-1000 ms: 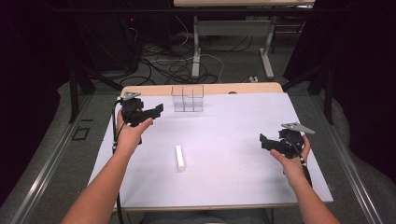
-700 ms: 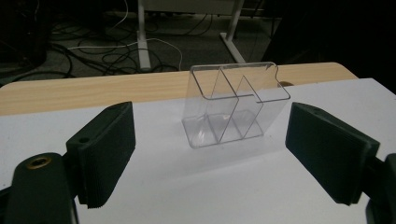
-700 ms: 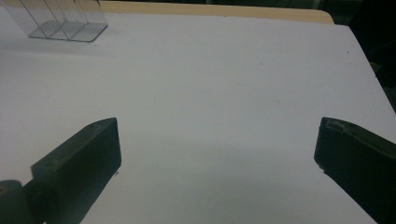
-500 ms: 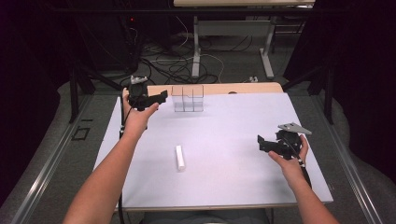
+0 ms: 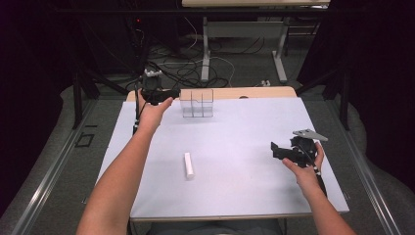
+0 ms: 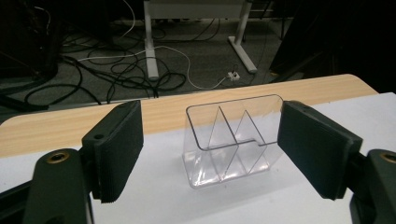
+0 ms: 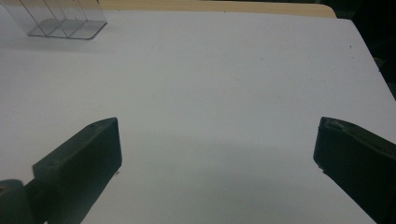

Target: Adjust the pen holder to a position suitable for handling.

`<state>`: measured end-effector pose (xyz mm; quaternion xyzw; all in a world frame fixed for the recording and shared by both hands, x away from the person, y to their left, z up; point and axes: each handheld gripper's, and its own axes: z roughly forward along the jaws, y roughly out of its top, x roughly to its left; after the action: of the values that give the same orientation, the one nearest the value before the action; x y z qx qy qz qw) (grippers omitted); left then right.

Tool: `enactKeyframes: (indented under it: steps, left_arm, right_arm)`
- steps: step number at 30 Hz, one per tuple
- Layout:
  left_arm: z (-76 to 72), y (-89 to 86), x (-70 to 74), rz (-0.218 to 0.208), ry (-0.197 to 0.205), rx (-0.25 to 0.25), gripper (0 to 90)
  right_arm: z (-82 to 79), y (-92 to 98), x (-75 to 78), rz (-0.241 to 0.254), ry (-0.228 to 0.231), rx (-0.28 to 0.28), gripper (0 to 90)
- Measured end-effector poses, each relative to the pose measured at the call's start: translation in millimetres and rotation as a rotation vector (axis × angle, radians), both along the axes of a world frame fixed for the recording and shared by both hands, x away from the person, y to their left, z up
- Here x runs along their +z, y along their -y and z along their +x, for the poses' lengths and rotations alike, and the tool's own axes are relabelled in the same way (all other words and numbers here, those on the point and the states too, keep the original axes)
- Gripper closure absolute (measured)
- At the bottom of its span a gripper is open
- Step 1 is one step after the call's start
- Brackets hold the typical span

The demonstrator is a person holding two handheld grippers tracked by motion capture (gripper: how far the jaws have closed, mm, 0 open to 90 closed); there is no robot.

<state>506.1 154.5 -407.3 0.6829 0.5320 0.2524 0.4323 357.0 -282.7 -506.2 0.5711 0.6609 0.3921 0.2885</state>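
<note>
A clear plastic organizer (image 5: 197, 103) with several compartments stands upright at the far edge of the white mat (image 5: 244, 191). My left gripper (image 5: 172, 93) hovers just to its left, pointing at it. In the left gripper view the organizer (image 6: 231, 140) is framed between the two black pads (image 6: 116, 149), a little beyond the tips and untouched. The jaws have just been closing slightly and remain wide. A small white bar (image 5: 188, 165) lies flat near the mat's middle. My right gripper (image 5: 275, 149) is held low at the right side, open and empty (image 7: 217, 154), with the organizer (image 7: 65, 21) far off at the upper left.
The mat covers a wooden table whose bare strip (image 5: 264, 91) shows along the far edge. Beyond it the floor holds tangled cables (image 5: 195, 68) and the legs of another table (image 5: 205, 49). Metal rails (image 5: 54, 171) run along both sides.
The left hand has moved away from the person and slightly right, up to the organizer's left side. The right hand has stayed where it was.
</note>
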Motion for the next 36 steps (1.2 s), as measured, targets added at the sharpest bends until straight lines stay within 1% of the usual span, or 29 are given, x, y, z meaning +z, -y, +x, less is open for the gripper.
enactKeyframes:
  steps: [1,4,9,10,11,12,13,14,16,17,18,20,21,22,23,25,27,30,32,33,34,35,36]
  left_arm:
    - [1.6,-0.2,-0.7,0.007,0.0,-0.001,24.0]
    - [5.0,0.3,-3.6,0.009,0.003,0.007,27.5]
    - [13.4,1.8,-10.6,0.019,-0.008,0.018,30.5]
    - [16.9,2.5,-13.1,0.032,-0.007,0.02,31.4]
    - [19.5,3.4,-14.4,0.033,-0.01,0.023,32.3]
    - [19.5,3.4,-14.4,0.033,-0.01,0.023,32.9]
    - [21.6,4.1,-14.7,0.042,-0.02,0.023,33.6]
    - [24.0,5.5,-15.2,0.041,-0.025,0.024,33.9]
    - [28.7,7.5,-14.6,0.061,-0.037,0.02,34.4]
    - [32.8,10.0,-14.6,0.063,-0.037,0.022,35.2]
    - [32.8,10.0,-14.6,0.063,-0.037,0.022,35.8]
    - [36.8,12.0,-13.7,0.071,-0.055,0.02,36.4]
    - [39.3,13.9,-13.9,0.065,-0.059,0.027,36.9]
    - [40.6,13.9,-13.3,0.073,-0.067,0.022,37.2]
    - [42.5,15.0,-13.1,0.079,-0.067,0.024,37.5]
    - [44.8,15.8,-11.8,0.091,-0.057,0.017,42.1]
    - [47.9,15.9,-11.4,0.089,-0.057,0.019,42.6]
    - [52.5,15.7,-12.4,0.105,-0.063,0.03,42.6]
    - [54.8,15.7,-14.0,0.101,-0.054,0.044,43.1]
    - [55.7,15.0,-14.6,0.1,-0.06,0.039,43.3]
    - [57.5,15.5,-16.5,0.084,-0.067,0.044,43.5]
    - [59.4,14.1,-18.6,0.099,-0.08,0.037,43.8]
    - [59.4,14.1,-18.6,0.099,-0.08,0.037,44.4]
  right_arm:
    - [0.0,0.0,-0.1,0.0,-0.001,0.001,0.3]
    - [0.2,0.0,-0.7,0.002,-0.004,0.003,0.4]
    - [0.5,0.5,-1.9,0.008,-0.016,0.009,0.7]
    - [0.7,0.7,-2.2,0.011,-0.015,0.009,0.8]
    - [1.0,1.1,-2.5,0.011,-0.014,0.011,0.9]
    - [0.8,1.3,-2.3,0.015,-0.018,0.011,1.0]
    - [0.8,1.1,-2.6,0.02,-0.017,0.007,1.1]
    - [1.1,1.8,-2.7,0.018,-0.018,0.008,1.1]
    - [1.2,2.1,-2.8,0.02,-0.021,0.007,1.3]
    - [1.5,2.3,-3.1,0.021,-0.023,0.006,1.3]
    - [1.5,2.4,-3.1,0.022,-0.023,0.006,1.4]
    - [1.5,2.8,-3.1,0.022,-0.022,0.008,1.5]
    - [1.6,2.8,-3.1,0.025,-0.023,0.008,1.5]
    - [1.7,2.9,-3.3,0.024,-0.023,0.009,1.5]
    - [1.8,3.0,-3.5,0.023,-0.026,0.007,1.6]
    - [1.9,3.4,-3.8,0.026,-0.03,0.006,1.7]
    - [1.7,3.4,-3.7,0.032,-0.033,0.004,2.1]
    - [1.8,3.2,-3.9,0.039,-0.033,0.008,2.4]
    - [2.1,2.7,-4.7,0.039,-0.034,0.009,2.6]
    - [2.3,3.0,-5.0,0.036,-0.034,0.013,2.7]
    - [2.4,2.8,-5.4,0.036,-0.037,0.014,2.8]
    - [2.7,2.8,-5.8,0.037,-0.038,0.016,2.8]
    - [2.7,2.8,-5.8,0.037,-0.038,0.016,2.8]
